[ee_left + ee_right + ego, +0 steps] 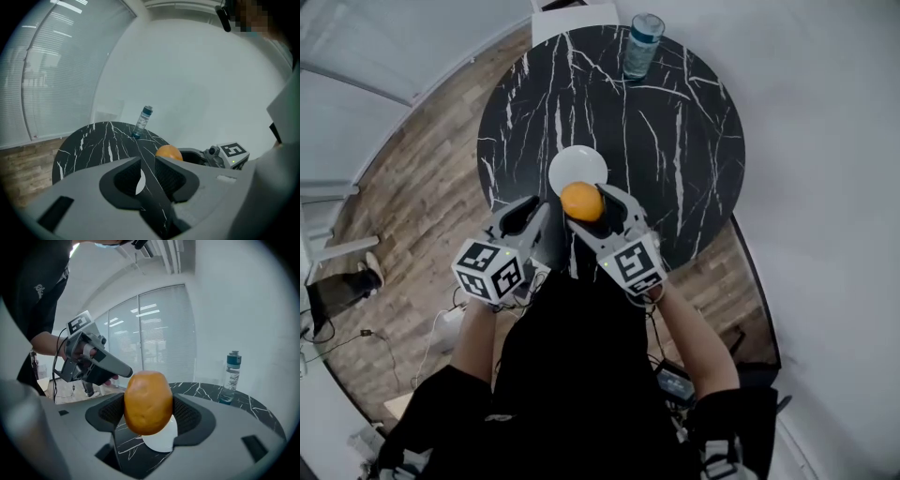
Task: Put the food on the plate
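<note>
The brown wood-plank floor (403, 178) takes up the left of my head view, and on it stands the round black table (675, 141) veined in white like marble. I have both tools over the table's near edge, close side by side. My left gripper (147, 172) is empty: its grey jaws stand a narrow slit apart with nothing between the ribbed pads, only tabletop and a sliver of white showing through the gap. My right gripper (147, 414), just to the right of it, has its jaws closed on the task's thing, one pad pressing on each side. At the far edge of the table, well apart from everything else, a clear plastic bottle (642, 45) with a blue cap stands upright. The small round white plate (574, 165) lies on the near half of the table, just beyond the jaw tips. The food (147, 401), a smooth orange-brown egg-shaped lump, sits gripped in the right gripper over the plate's near rim, raised clear of the table, with the plate showing beneath and behind it
</note>
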A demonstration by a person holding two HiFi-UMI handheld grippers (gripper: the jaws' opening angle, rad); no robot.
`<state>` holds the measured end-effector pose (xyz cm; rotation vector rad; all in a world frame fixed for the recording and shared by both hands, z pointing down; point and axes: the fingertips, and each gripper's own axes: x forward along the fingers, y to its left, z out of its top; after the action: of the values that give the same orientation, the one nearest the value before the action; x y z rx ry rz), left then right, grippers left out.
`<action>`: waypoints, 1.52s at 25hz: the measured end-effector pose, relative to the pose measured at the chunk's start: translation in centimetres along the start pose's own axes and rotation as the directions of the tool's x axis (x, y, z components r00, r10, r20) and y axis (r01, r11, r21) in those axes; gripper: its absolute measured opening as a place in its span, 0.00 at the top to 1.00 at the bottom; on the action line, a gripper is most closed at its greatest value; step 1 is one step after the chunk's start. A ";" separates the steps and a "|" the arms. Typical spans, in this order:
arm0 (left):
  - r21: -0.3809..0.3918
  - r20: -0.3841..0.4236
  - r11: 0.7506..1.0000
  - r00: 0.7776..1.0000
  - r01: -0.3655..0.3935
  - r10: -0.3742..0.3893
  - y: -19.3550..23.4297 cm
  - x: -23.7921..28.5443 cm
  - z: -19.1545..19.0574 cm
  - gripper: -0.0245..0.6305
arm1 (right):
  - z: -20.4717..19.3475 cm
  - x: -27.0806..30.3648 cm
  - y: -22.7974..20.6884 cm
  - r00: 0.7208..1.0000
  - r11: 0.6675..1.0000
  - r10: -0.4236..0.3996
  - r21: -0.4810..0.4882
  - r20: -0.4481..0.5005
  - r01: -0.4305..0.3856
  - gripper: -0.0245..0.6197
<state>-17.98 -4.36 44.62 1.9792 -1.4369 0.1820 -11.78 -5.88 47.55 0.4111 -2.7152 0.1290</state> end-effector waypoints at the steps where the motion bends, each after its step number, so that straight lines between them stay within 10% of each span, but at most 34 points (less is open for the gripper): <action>1: -0.020 -0.013 1.000 1.000 0.005 -0.006 0.0 0.4 -0.2 0.83 | -0.1 0.4 -0.1 1.000 1.000 0.019 0.004 0.007 -0.019 0.47; 15: -0.232 -0.044 0.971 0.996 0.061 -0.073 0.2 4.8 -1.5 0.58 | -3.0 3.6 -0.8 0.981 0.981 0.191 0.025 0.027 -0.192 0.47; 38: -0.108 -0.165 0.989 0.983 -0.104 0.085 1.3 9.1 -4.1 0.57 | -5.9 3.7 -1.8 0.962 0.955 0.271 0.133 -0.028 -0.265 0.46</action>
<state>-14.57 -9.36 52.64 1.7627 -1.4057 0.2870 -12.37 -7.70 54.53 0.0703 -2.7123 0.3840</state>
